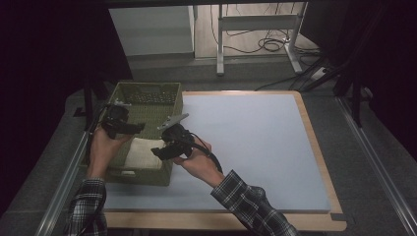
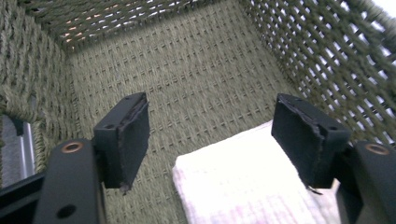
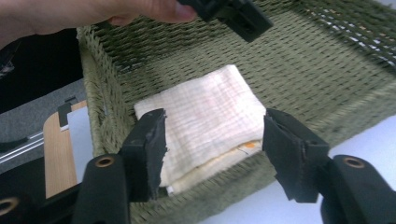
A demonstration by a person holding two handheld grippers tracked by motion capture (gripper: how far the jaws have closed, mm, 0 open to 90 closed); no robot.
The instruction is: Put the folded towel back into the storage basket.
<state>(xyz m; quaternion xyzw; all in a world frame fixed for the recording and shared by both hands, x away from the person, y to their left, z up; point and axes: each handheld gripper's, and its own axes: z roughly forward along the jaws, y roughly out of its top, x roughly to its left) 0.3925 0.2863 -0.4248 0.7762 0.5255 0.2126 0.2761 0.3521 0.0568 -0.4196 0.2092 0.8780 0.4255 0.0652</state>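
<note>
A green woven basket [image 1: 147, 87] stands on the left part of the table. A folded cream cloth [image 1: 145, 153] lies flat on its floor at the near end. My left gripper [image 1: 140, 127] hovers inside the basket above the cloth, open. In the left gripper view its jaws [image 2: 212, 140] stand wide apart over the cloth [image 2: 243, 186], touching nothing. My right gripper [image 1: 156, 151] is held at the basket's right rim, open. In the right gripper view its jaws [image 3: 212, 149] frame the cloth [image 3: 205, 116] from above without touching it, and the left gripper [image 3: 238, 14] shows at the top.
A pale blue mat [image 1: 255, 147] on a wooden board covers the table to the right of the basket. The basket's far half [image 2: 187, 79] holds nothing. Beyond the table stand a desk frame [image 1: 255, 29] and cables on the floor.
</note>
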